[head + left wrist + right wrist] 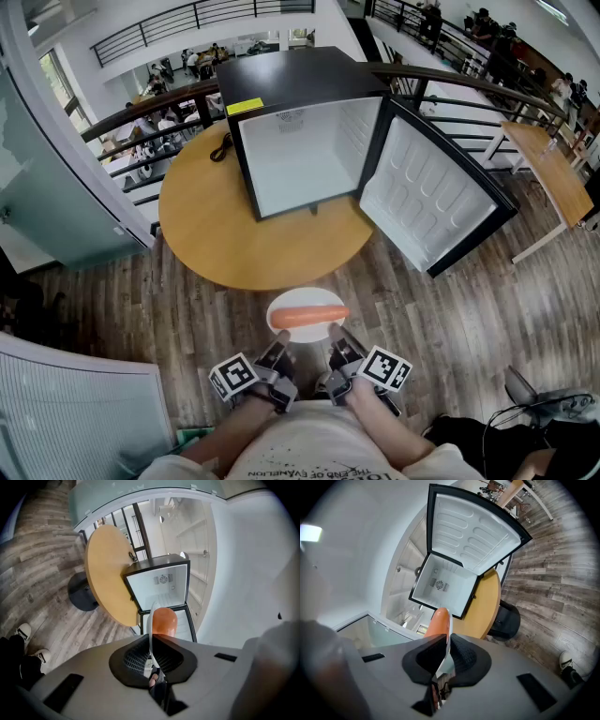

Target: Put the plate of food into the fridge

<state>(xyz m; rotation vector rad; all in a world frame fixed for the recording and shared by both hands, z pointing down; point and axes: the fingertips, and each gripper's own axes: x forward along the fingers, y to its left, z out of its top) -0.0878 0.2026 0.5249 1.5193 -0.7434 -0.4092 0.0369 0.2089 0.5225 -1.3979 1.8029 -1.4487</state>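
A white plate (305, 303) carrying an orange sausage-like piece of food (309, 317) is held in the air in front of the round wooden table (202, 220). My left gripper (280, 352) is shut on the plate's near-left rim and my right gripper (336, 349) is shut on its near-right rim. The black mini fridge (300, 127) stands on the table with its door (431, 187) swung open to the right and a bare white inside. In the left gripper view the plate (150, 625) is seen edge-on with the food (164, 621) beside it; the right gripper view shows the plate (446, 660) and food (439, 622) likewise.
A black cable (223, 147) lies on the table left of the fridge. A curved railing (141, 108) runs behind the table, and a second wooden table (553, 169) stands at the right. A table pedestal base (82, 592) sits on the wood floor.
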